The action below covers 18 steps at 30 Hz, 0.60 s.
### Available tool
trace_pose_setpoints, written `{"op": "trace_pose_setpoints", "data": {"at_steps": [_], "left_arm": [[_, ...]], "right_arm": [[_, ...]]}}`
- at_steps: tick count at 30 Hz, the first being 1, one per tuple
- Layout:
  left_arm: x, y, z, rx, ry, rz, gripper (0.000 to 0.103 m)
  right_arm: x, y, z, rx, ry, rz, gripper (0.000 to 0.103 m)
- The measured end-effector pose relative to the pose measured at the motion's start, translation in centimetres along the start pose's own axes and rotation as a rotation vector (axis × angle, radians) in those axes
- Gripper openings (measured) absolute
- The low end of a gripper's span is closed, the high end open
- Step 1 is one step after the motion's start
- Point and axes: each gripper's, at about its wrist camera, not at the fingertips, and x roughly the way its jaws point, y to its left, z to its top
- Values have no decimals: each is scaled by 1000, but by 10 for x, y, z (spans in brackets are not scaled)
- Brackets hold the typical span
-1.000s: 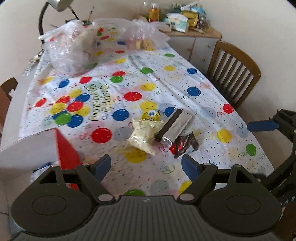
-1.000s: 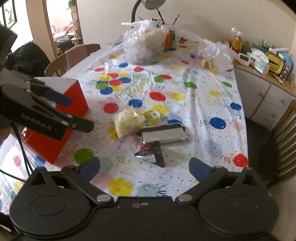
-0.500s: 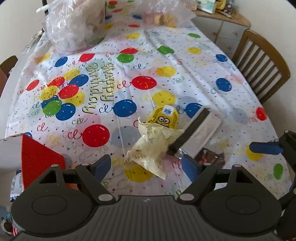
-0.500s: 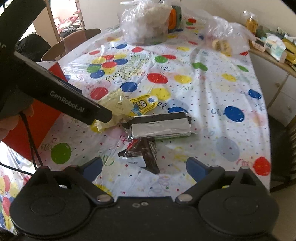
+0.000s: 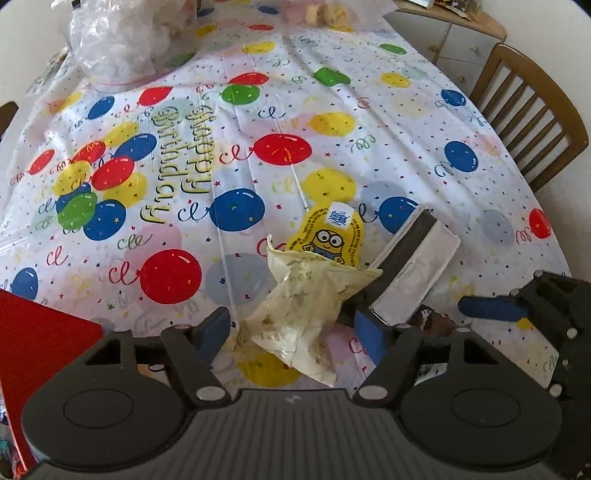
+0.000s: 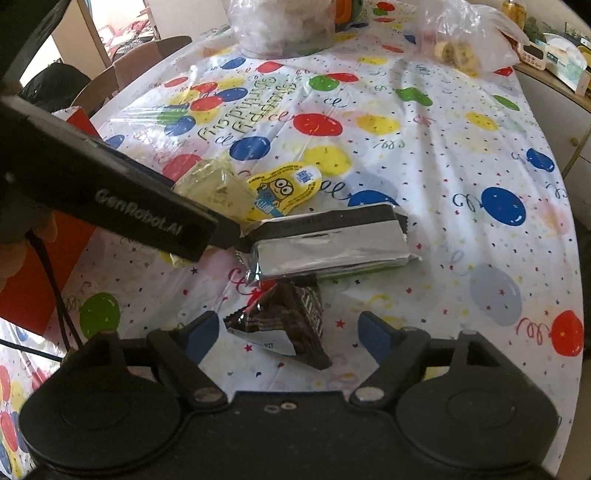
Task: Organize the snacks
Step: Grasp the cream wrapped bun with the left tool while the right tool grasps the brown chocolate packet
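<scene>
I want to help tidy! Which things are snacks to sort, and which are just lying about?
To sort: cream packet, yellow cartoon pouch, silver pack, dark wrapper, red box.

Lying about: plastic bags, wooden chair, cabinet.

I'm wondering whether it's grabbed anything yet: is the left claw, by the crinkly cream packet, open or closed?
Open. The left gripper has its blue fingers spread either side of the cream packet, not pressing it.

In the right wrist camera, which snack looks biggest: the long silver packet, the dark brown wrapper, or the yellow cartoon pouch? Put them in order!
1. The long silver foil packet looks biggest.
2. The crumpled dark brown wrapper comes next, though it lies nearest the camera, which flatters it.
3. The flat yellow cartoon pouch looks smallest, but it lies farther away and is partly hidden.
</scene>
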Motion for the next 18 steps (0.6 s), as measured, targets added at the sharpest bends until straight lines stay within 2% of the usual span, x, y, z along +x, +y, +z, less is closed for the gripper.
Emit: {"op": "trace_pose_setpoints", "data": {"at_steps": [3,8,10,13,18], "left_arm": [[6,3,3,-13,19,-5,62],[11,4,4,-17,31,-20,55],[11,4,5,-17,34,-30,49],[10,4,5,-20,34,-43,43],[8,5,2,-24,26,-42,40]], "right_arm": [[2,0,2,-3,0,3,76],[3,3,2,-29,-6,-5,70],[2,4,1,-33,-13,-7,57],[1,5,2,-34,-11,-6,48],[-2,3,2,-6,-7,-1,35]]}}
